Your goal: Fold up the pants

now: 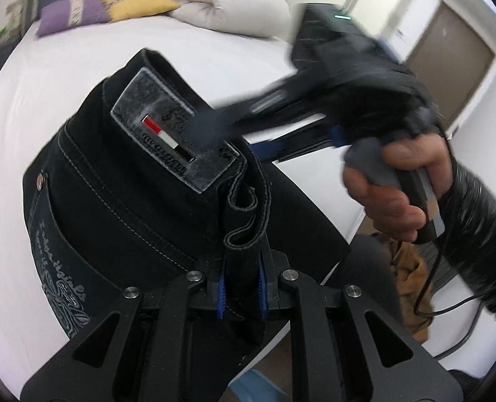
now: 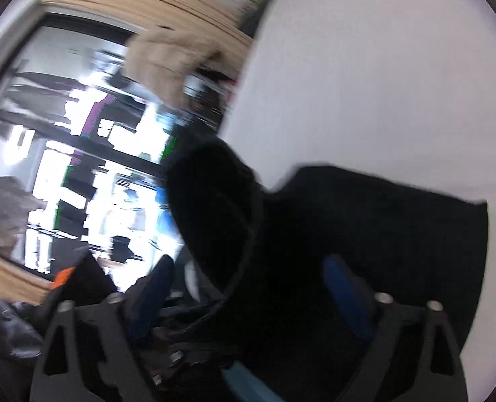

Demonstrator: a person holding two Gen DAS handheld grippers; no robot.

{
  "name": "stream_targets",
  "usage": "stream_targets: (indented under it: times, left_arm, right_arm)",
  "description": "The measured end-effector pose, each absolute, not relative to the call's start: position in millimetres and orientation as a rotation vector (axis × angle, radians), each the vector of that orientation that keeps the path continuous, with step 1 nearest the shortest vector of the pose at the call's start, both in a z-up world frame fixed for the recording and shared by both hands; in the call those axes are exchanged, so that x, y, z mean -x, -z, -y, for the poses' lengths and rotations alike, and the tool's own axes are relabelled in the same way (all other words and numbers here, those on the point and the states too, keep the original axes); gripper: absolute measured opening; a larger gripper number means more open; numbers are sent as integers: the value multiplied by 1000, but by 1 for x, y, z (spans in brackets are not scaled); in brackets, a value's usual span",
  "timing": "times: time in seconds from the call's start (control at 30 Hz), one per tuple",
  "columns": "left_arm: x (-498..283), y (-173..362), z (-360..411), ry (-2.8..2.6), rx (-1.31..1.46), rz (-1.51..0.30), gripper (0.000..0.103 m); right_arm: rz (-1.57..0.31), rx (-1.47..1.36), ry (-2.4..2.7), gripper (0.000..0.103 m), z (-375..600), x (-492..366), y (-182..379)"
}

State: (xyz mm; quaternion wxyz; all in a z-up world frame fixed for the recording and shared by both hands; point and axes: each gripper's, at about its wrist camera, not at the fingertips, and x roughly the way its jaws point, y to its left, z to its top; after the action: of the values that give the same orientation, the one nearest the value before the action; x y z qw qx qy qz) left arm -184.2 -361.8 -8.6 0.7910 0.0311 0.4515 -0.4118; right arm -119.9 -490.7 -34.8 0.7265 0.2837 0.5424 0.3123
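Pinched between the left gripper (image 1: 241, 288) pads, the pants (image 1: 120, 181) waistband runs ahead over the bed (image 1: 214, 43); the right gripper (image 1: 214, 124), jaws spread, reaches the patch just beyond.

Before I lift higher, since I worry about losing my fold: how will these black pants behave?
Probably floppy: the pants sag below the left gripper. Likely heavyish, being thick stitched denim. The waistband curls, so folds may slump.
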Motion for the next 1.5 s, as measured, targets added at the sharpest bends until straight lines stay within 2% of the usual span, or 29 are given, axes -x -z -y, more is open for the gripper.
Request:
stream_targets:
  times: [0.07,0.1,0.13,0.17,0.2,0.27,0.37,0.6,0.9,1.07,1.13,1.23,1.3,1.37,1.43,1.5]
  left_arm:
    - [193,8,381,908,-111,-965,13]
    - [198,9,392,921,-130,-970,13]
    - [202,12,389,929,-134,-975,13]
    - [203,15,395,938,-139,-983,13]
    - [205,17,405,942,-150,-989,13]
    - [204,24,414,951,-144,-1009,13]
    - [202,34,423,967,-145,-1022,13]
    - [198,59,465,986,-185,-1030,13]
    - [184,62,486,1019,-213,-1037,13]
    - [185,74,495,1017,-238,-1070,13]
    - [187,79,498,1018,-245,-1079,14]
    - [192,84,502,1043,-224,-1114,22]
    - [195,81,493,1098,-173,-1142,22]
    - [192,73,476,1133,-103,-1149,24]
    - [185,60,449,1104,-32,-1107,24]
    - [167,49,416,1043,72,-1064,24]
  right_arm:
    - [-1206,-626,-678,65,491,119,42]
    - [-1195,-620,-664,61,495,119,45]
    - [-1179,-607,-646,46,499,121,45]
    - [-1175,-594,-628,36,502,122,46]
    - [-1174,-585,-612,34,506,124,46]
    - [-1161,-571,-597,22,514,130,46]
    - [-1148,-544,-562,18,525,136,48]
    - [-1164,-559,-523,17,548,133,65]
    - [-1163,-579,-494,17,573,139,66]
    - [-1194,-636,-503,18,580,142,87]
    - [-1182,-693,-514,17,585,146,98]
    - [-1152,-776,-540,18,595,151,108]
    - [-1134,-809,-543,21,600,155,108]
    - [-1121,-810,-523,30,602,161,103]
    - [-1110,-784,-477,33,604,168,93]
    - [-1103,-746,-405,42,610,176,80]
